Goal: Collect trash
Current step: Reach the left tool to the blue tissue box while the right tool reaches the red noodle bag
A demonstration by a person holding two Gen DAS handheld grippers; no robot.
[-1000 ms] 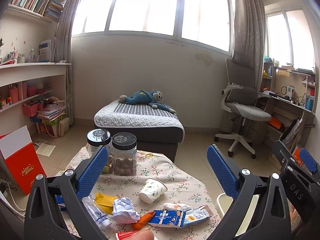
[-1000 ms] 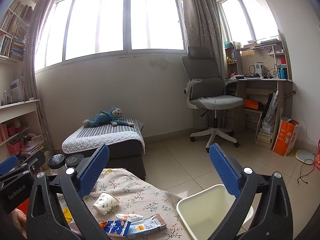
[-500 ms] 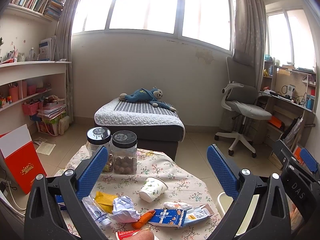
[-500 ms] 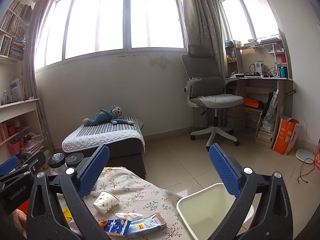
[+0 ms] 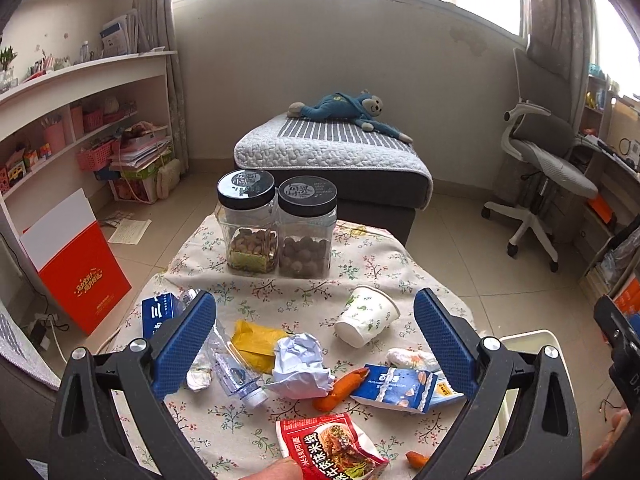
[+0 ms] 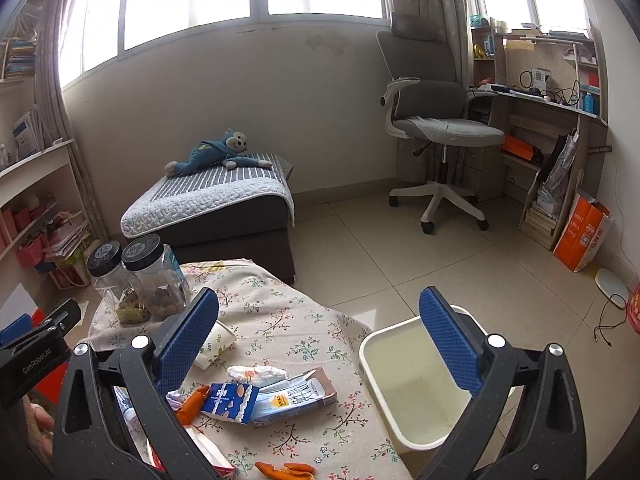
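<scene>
I hold both grippers, left (image 5: 314, 348) and right (image 6: 318, 344), wide apart above littered table, nothing picked yet; next, close on crumpled paper (image 5: 300, 366) for the bin (image 6: 404, 432)

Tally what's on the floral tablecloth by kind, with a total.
Jars: 2
Paper cup: 1
Plastic bottle: 1
Crumpled paper: 1
Yellow wrapper: 1
Blue box: 1
Blue-white cartons: 2
Red packet: 1
White wrapper: 1
Orange peels: 2
Total: 13
</scene>
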